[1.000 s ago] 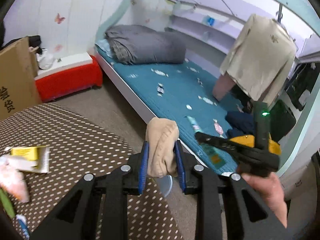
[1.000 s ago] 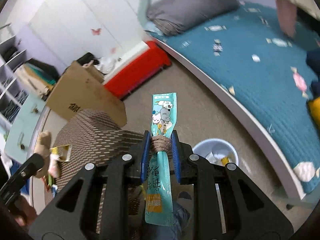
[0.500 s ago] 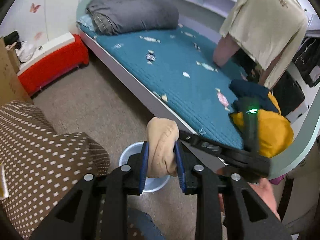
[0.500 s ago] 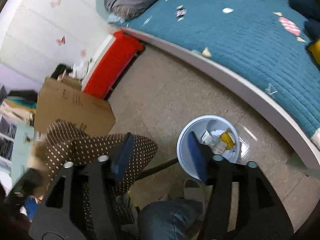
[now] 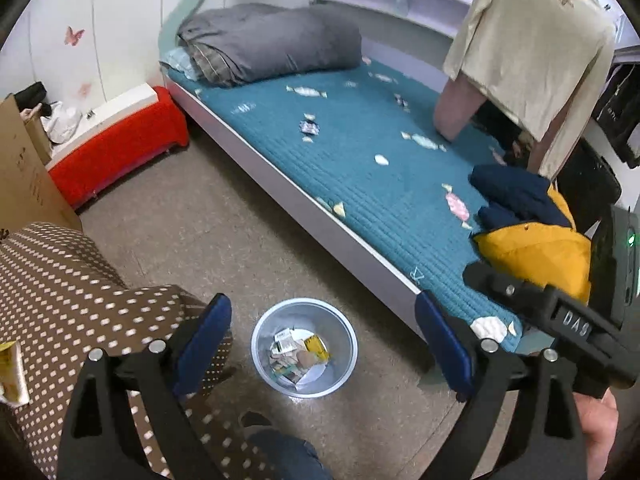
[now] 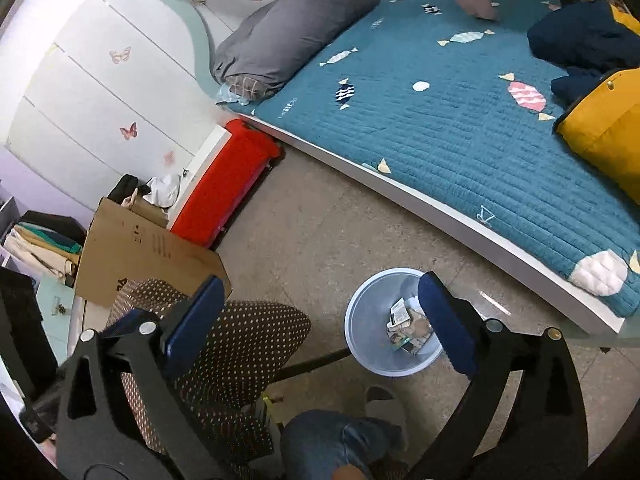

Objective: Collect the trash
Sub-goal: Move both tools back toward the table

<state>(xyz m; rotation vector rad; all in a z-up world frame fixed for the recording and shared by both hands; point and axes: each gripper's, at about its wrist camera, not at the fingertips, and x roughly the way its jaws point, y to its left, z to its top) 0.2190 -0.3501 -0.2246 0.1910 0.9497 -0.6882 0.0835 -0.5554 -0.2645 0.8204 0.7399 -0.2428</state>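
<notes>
Both grippers hang over the waste bin (image 5: 304,346) on the floor, between the polka-dot covered bench (image 5: 60,280) and the edge of the bed (image 5: 360,184).

Left gripper (image 5: 322,344): the fingers have just been opening and now stand spread wide, with nothing between them. A second ago they pinched a tan wad; a tan scrap (image 5: 306,359) now lies among the wrappers in the bin, probably that piece.

Right gripper (image 6: 320,324): the fingers have likewise just been opening and are spread, empty. The teal snack wrapper they pinched a second ago is gone from them; a teal-edged piece (image 6: 402,342) lies in the bin.

Judgement: both loads are delivered, so this drop cycle is complete. A yellow packet (image 5: 12,372) remains at the bench's left edge, so collection is not finished. The next move calls for a return to the bench with the fingers kept spread.
</notes>
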